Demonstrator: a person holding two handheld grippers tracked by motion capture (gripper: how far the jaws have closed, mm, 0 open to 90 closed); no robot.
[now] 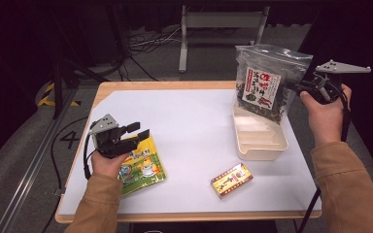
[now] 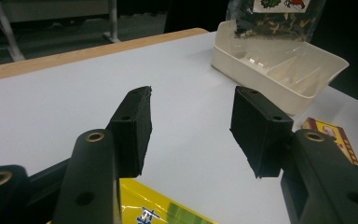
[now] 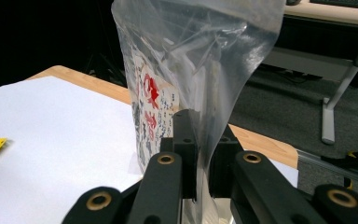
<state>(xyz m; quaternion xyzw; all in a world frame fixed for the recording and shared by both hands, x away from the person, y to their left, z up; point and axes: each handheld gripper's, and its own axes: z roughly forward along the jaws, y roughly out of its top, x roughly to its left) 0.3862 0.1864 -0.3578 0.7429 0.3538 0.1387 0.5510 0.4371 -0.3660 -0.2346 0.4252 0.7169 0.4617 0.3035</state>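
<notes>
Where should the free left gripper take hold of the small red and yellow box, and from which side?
Grip the small red and yellow box across its two long sides, coming straight down from above. It lies flat and slightly angled on the white table cover, so the left gripper, now open, probably needs turning to match.

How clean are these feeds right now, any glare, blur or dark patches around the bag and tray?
High view: table evenly lit, surroundings dark, overall soft. Left gripper view: near jaws blurred, glare streaks inside the tray. Right gripper view: the clear bag, clamped in the right tool, shows bright reflections and creases; its label is smeared, background dim.
</notes>
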